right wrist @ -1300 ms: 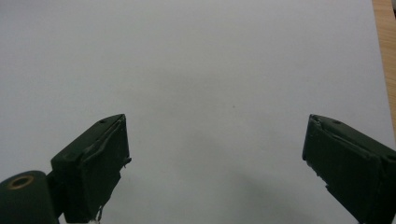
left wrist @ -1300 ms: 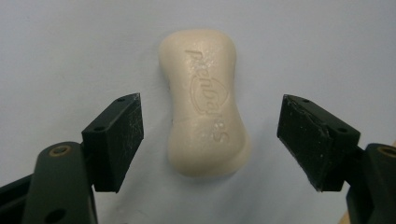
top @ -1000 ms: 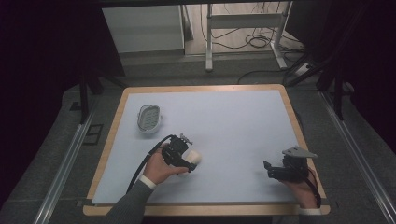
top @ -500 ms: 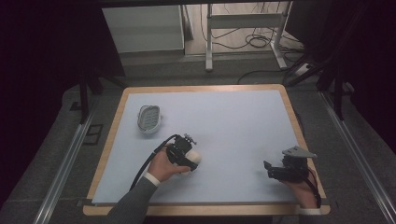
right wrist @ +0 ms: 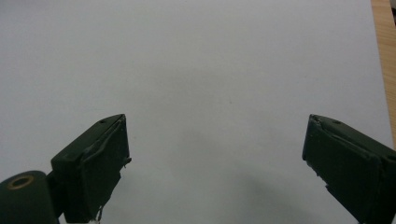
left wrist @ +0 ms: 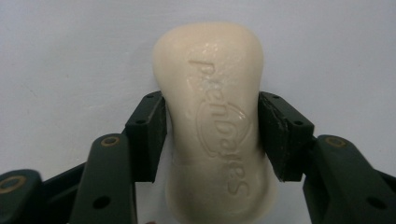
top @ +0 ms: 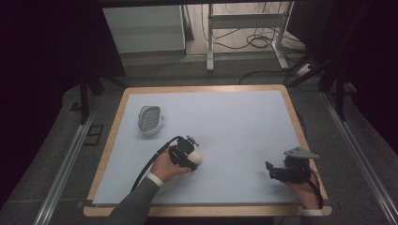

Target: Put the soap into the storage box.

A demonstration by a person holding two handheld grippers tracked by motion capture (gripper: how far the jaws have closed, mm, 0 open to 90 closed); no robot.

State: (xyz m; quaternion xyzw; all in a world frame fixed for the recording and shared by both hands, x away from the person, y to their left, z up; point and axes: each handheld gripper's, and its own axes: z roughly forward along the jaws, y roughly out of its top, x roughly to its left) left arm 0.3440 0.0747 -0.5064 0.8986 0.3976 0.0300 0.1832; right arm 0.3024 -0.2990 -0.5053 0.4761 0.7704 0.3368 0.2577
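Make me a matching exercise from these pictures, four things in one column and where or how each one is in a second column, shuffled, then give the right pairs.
Things:
1. soap
2. soap dish
3. left hand-held gripper
4. right hand-held gripper

States:
A. open, nothing between its jaws
B. empty, at the far left of the mat
C. pale cream, with raised lettering, clamped at its narrow waist
D. shut on the soap

Pairs: 1-C, 2-B, 3-D, 4-A
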